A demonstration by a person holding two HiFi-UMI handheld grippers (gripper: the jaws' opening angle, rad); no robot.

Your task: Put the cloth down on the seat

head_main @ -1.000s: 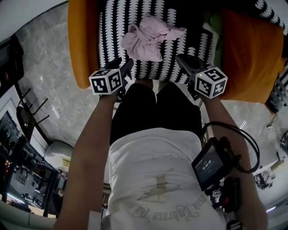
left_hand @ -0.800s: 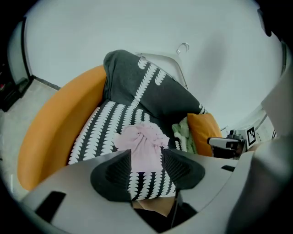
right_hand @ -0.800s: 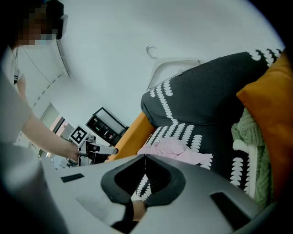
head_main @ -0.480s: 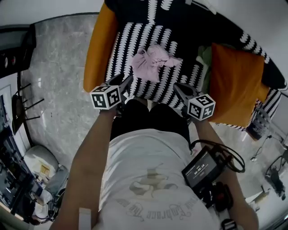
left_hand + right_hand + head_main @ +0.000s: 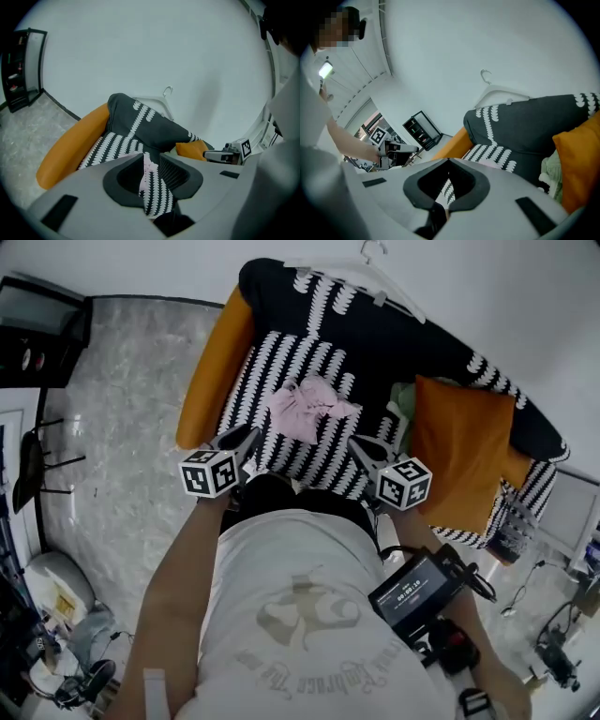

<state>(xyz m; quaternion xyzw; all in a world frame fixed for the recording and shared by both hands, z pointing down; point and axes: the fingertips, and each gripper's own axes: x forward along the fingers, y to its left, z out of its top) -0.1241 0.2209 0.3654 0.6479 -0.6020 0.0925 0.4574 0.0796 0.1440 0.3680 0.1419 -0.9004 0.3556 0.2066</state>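
The pink cloth (image 5: 309,411) lies crumpled on the black-and-white patterned seat (image 5: 272,367), with neither gripper touching it. My left gripper (image 5: 246,439) hovers at the seat's front edge, short of the cloth. Its jaws are closing with a narrow gap and nothing between them. In the left gripper view (image 5: 151,157) a strip of the cloth (image 5: 149,165) shows far off through that gap. My right gripper (image 5: 361,448) is also back from the cloth, at the front right. In its own view (image 5: 449,160) the tips meet, holding nothing.
An orange armrest (image 5: 211,371) bounds the seat on the left and an orange cushion (image 5: 455,456) on the right, with a pale green fabric (image 5: 401,401) beside it. A white hanger (image 5: 366,282) hangs on the backrest. A black shelf (image 5: 37,324) stands on the marble floor (image 5: 131,427).
The view has drawn back, so the chair looks smaller. Both grippers have pulled away from the cloth, which stays on the seat. The left jaws look narrower.
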